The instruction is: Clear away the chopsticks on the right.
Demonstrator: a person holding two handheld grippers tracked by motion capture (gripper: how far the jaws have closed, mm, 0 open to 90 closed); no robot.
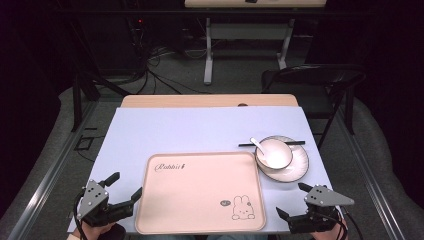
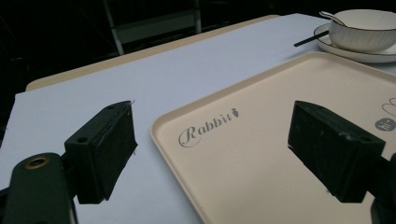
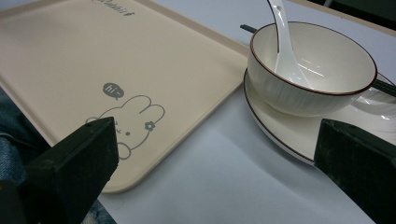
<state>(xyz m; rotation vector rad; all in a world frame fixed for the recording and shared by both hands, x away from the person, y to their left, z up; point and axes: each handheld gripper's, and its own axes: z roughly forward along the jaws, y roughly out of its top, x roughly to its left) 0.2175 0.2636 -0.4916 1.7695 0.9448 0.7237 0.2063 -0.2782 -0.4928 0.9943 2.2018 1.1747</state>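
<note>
Left gripper (image 1: pixel 122 186) jaws apart over tray (image 1: pixel 200 192) left rim at counter near edge, right gripper (image 1: pixel 295 201) jaws apart near bowl (image 1: pixel 274 152), chopsticks (image 1: pixel 247 144) partly hidden behind bowl, spoon (image 1: pixel 259 146) inside.

The left gripper (image 1: pixel 125 186) sits low at the near left corner of the high view, held in a hand (image 1: pixel 97 231) that comes up from the bottom edge. Its jaws stand wide apart, nothing between them, and point forward and slightly inward. The right gripper (image 1: pixel 294 200) mirrors it at the near right, gripped by the other hand (image 1: pixel 327 231); its jaws also gape wide and hold nothing, angled forward and to the left. Each carries a grey three-cornered plate on top.
</note>
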